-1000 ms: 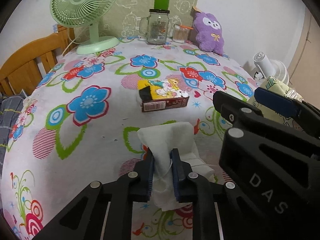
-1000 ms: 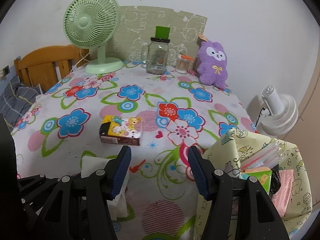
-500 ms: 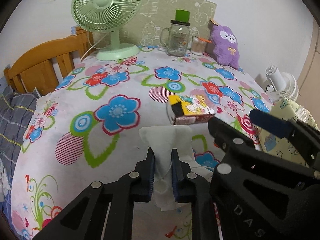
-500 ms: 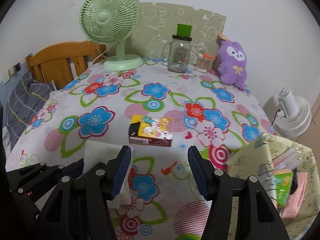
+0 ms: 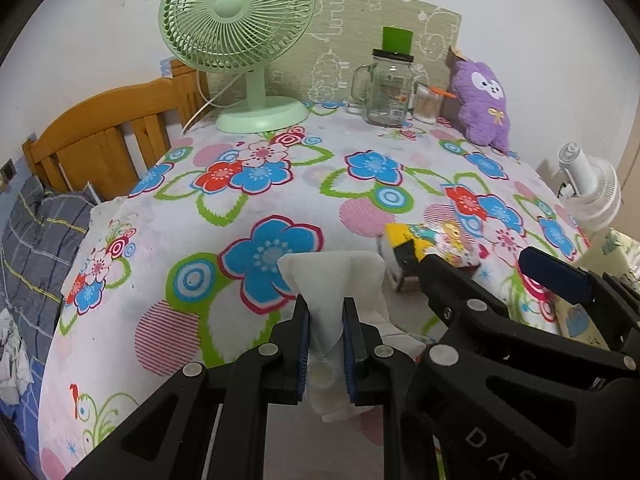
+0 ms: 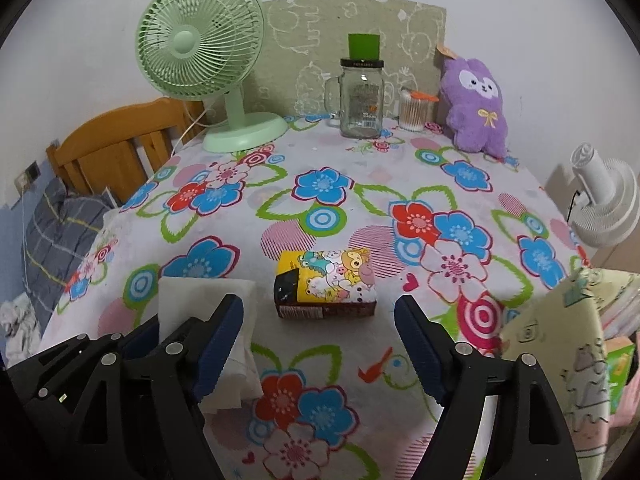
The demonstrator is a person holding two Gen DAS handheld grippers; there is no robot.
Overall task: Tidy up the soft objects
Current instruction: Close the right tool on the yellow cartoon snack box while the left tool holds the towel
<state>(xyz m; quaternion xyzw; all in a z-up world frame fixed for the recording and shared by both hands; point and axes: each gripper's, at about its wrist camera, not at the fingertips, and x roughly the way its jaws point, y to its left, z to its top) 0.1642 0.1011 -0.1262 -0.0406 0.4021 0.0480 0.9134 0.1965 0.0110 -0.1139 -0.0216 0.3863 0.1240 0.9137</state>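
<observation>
Between our left gripper (image 5: 326,346) fingers a white tissue (image 5: 332,280) sat clamped; right gripper (image 6: 318,344) jaws had just been opening, empty, ahead of them the tissue pack (image 6: 326,288): we judged centering first best.

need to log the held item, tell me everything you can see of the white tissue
The white tissue is a soft, thin, slightly crumpled sheet, folded, standing roughly upright. The left tool is shut on its lower middle; its top flares wide above the pads and a ragged end hangs below. It is held over the floral tablecloth.
</observation>
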